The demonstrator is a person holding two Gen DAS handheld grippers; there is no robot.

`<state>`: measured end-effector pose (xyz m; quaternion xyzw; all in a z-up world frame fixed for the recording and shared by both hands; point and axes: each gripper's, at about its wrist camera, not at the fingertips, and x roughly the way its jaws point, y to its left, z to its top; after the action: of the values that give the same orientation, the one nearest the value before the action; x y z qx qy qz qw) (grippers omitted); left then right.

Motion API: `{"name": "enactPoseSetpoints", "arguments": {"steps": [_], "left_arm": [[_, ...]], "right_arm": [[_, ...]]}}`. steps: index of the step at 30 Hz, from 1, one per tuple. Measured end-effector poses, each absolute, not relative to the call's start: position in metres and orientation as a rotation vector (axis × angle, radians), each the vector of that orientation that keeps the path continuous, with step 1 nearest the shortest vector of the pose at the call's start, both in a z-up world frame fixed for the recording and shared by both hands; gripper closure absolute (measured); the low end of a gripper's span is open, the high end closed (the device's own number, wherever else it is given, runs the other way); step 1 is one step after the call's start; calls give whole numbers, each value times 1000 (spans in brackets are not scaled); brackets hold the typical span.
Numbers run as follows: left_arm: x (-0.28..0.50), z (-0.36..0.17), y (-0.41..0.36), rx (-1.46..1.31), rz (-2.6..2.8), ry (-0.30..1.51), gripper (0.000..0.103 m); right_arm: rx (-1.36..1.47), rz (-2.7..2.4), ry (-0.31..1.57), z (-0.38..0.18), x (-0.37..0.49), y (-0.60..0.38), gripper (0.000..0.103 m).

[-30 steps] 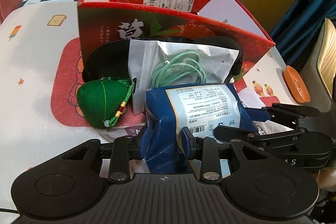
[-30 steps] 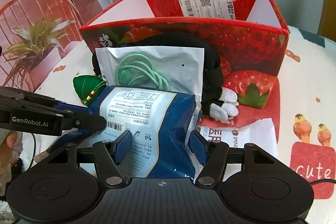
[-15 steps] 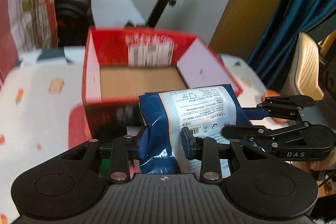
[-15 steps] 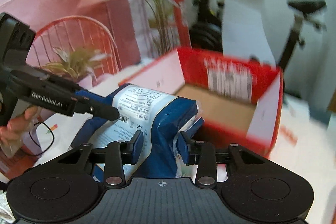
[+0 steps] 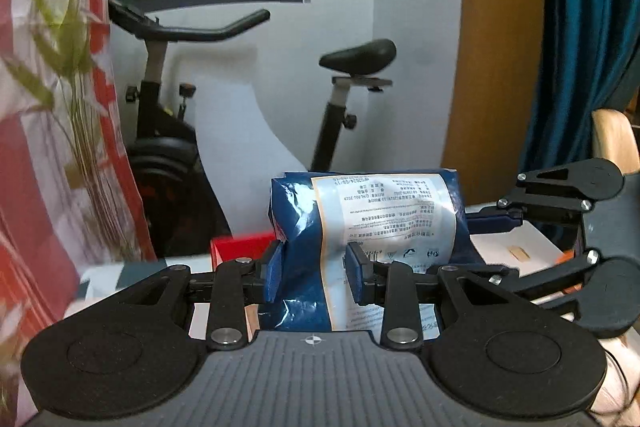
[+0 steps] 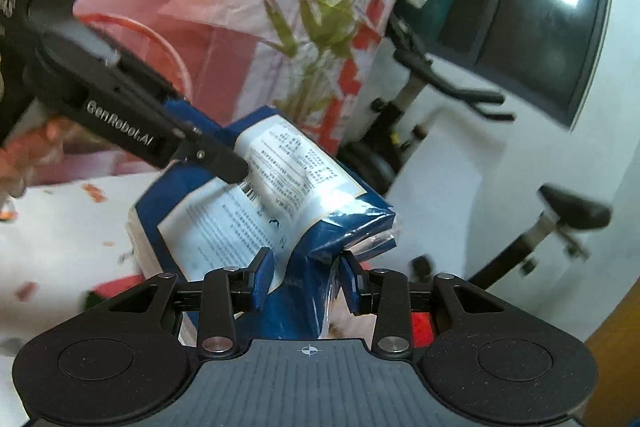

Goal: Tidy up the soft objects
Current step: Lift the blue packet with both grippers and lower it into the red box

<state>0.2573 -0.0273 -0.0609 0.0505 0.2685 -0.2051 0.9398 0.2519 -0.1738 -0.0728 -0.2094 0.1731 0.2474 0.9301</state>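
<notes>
Left wrist view, nearest first: my left gripper [image 5: 308, 277] is clamped on the blue packet [image 5: 372, 219], both blue pads pressed into its lower end, jaws narrowed to roughly a third of their range. The packet stands up off the pads, label side facing me, held in mid-air with no surface under it that I can see.

Right wrist view: my right gripper [image 6: 306, 283] pinches the same packet [image 6: 256, 211] at its crumpled sealed end, jaws at a similar narrow gap, film bunched between the pads. The left gripper's finger crosses in from the left and bites the packet's upper edge.

Handling, my read: glossy plastic film, soft padded contents, looks light. It creases where gripped, so it squashes rather than resists. Film is probably slippery, so I'd take the seam or a bunched corner, not the flat label face. Two grips stop it sagging.

Further back: a corner of the red box [image 5: 244, 245] shows just beyond the left pad, below the packet. Behind that, an exercise bike [image 5: 340, 95] against the white wall, blurred.
</notes>
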Motion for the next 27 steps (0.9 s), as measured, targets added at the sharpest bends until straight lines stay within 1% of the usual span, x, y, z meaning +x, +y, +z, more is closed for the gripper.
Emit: {"name": "enactPoseSetpoints", "arguments": {"steps": [4, 11, 15, 19, 27], "left_arm": [[287, -58, -42, 135, -391, 490, 68], [333, -83, -52, 102, -379, 522, 68], [342, -112, -49, 93, -380, 607, 68], [354, -140, -44, 76, -405, 720, 68], [366, -166, -33, 52, -435, 904, 68]], "right_arm": [[-440, 443, 338, -84, 281, -171, 71], [-442, 396, 427, -128, 312, -167, 72], [-431, 420, 530, -155, 322, -165, 72], [-340, 451, 649, -171, 334, -171, 72], [-129, 462, 857, -189, 357, -185, 74]]}}
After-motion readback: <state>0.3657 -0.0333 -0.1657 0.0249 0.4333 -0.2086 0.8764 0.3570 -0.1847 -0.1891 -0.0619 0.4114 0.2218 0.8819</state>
